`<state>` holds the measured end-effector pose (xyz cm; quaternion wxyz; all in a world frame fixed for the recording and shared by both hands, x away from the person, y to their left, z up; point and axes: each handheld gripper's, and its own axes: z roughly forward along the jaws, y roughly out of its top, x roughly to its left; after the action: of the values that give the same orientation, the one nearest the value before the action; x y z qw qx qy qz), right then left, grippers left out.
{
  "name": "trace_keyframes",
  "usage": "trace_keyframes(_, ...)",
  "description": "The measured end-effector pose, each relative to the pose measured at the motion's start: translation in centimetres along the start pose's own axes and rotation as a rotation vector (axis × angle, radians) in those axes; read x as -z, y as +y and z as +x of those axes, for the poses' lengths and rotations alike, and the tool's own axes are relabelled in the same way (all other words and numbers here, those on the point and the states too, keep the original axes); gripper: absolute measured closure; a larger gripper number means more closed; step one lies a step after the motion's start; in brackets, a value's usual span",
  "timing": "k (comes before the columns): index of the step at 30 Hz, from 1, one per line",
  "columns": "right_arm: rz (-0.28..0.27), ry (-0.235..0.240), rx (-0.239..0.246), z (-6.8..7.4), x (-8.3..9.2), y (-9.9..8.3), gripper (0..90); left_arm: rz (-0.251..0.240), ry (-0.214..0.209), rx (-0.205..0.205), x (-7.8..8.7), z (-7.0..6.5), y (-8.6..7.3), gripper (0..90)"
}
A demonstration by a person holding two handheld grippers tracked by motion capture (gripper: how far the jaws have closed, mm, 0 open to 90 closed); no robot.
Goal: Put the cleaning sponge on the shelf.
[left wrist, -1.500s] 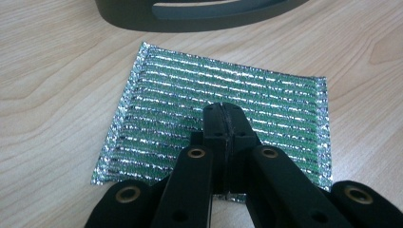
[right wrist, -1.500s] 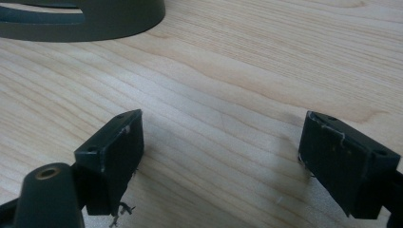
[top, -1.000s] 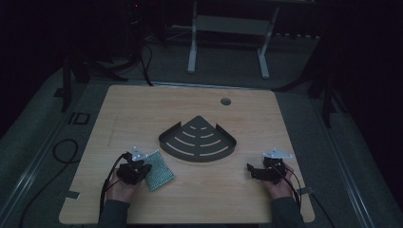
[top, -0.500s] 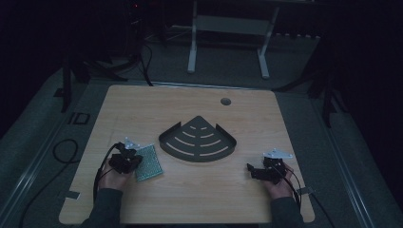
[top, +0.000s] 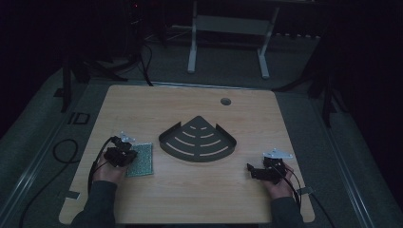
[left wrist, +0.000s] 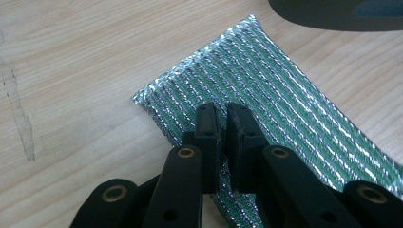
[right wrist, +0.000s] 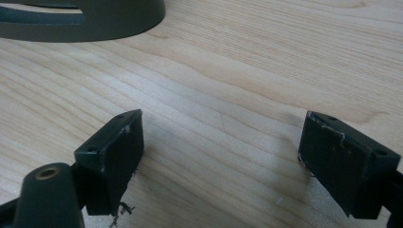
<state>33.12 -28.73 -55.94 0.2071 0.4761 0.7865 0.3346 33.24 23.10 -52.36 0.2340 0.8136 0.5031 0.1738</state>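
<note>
**The shiny mat lies flat and the left jaws are letting go**

Closest to the person, two hands rest on the wooden table, one gripper in each. The right gripper sits at the near right side, well apart from everything. Its jaws stand wide open with bare wood between them, so it grasps nothing.

The left gripper is at the near left side, right over the green and silver mat. Its jaws have just been opening, but only a thin gap shows between them. The fingertips hang above the near end of the mat. I see no part of the mat pinched in that gap, so I judge the mat is let go.

The mat lies flat on the table, just beside the left gripper. A bit farther off, in the middle of the table, sits the dark corner tray with curved slots. The mat is near the tray but not touching it.

So the mat looks set down. If it should go into the tray, that part is not done yet.
</note>
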Motion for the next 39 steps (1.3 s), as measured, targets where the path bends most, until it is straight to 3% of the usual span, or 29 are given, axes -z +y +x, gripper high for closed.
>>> trace_keyframes(14, 0.0, 0.0, 0.0, 0.0, 0.0, 0.0, 14.7, 0.012, -0.039, -0.048, -1.3, 0.4, 2.1, 83.3)
trace_keyframes(20, 0.0, 0.0, 0.0, 0.0, 0.0, 0.0, 14.7, 0.015, -0.045, -0.04, -1.0, 0.6, 2.2, 78.7)
trace_keyframes(32, 0.0, 0.0, 0.0, 0.0, 0.0, 0.0, 14.7, 0.032, -0.082, 0.023, 0.1, 1.4, 1.3, 67.3)
trace_keyframes(39, 0.0, 0.0, 0.0, 0.0, 0.0, 0.0, 14.7, 0.058, -0.088, 0.033, 0.2, 1.7, 0.6, 65.4)
